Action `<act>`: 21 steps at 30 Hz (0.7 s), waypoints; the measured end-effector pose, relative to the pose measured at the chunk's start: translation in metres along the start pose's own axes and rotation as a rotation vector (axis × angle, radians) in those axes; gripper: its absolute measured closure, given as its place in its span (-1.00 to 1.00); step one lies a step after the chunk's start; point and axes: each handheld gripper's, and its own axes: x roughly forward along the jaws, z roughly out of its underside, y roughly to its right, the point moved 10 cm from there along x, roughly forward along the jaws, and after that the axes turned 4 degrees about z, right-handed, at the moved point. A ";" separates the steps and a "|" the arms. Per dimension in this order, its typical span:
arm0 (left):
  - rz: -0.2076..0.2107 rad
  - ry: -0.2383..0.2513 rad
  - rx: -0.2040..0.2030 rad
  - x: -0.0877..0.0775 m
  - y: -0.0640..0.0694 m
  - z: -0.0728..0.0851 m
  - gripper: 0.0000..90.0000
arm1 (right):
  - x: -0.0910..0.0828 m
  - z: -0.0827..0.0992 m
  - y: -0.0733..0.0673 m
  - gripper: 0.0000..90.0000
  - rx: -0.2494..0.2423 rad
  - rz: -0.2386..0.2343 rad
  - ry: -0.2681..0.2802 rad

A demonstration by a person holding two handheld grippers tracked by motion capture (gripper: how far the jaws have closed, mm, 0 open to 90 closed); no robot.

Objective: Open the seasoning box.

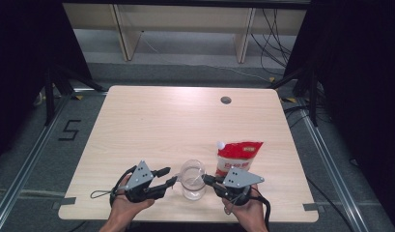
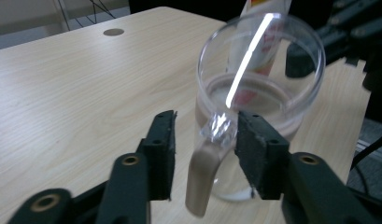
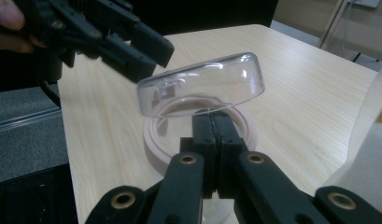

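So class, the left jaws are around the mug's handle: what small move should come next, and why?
Probably draw the left gripper straight back off the handle. Its jaws stand open, not clamping, while the mug rests on the table and the right gripper pinches its rim.

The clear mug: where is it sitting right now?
In the high view the clear mug stands near the table's near edge, between the left gripper and right gripper, with the red-and-white pouch just right.

Red-white pouch (image 1: pixel 237 158) on wooden table (image 1: pixel 161 125), near front-right.
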 end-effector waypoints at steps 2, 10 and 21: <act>0.008 -0.039 0.003 -0.003 0.003 0.010 0.10 | 0.001 -0.001 -0.001 1.00 -0.003 -0.007 0.002; 0.008 -0.072 -0.045 -0.014 -0.002 0.031 -0.39 | 0.002 -0.011 -0.004 1.00 -0.032 0.007 0.010; 0.013 -0.126 -0.087 -0.020 -0.008 0.051 -0.67 | 0.004 -0.027 -0.010 0.99 -0.081 0.011 0.028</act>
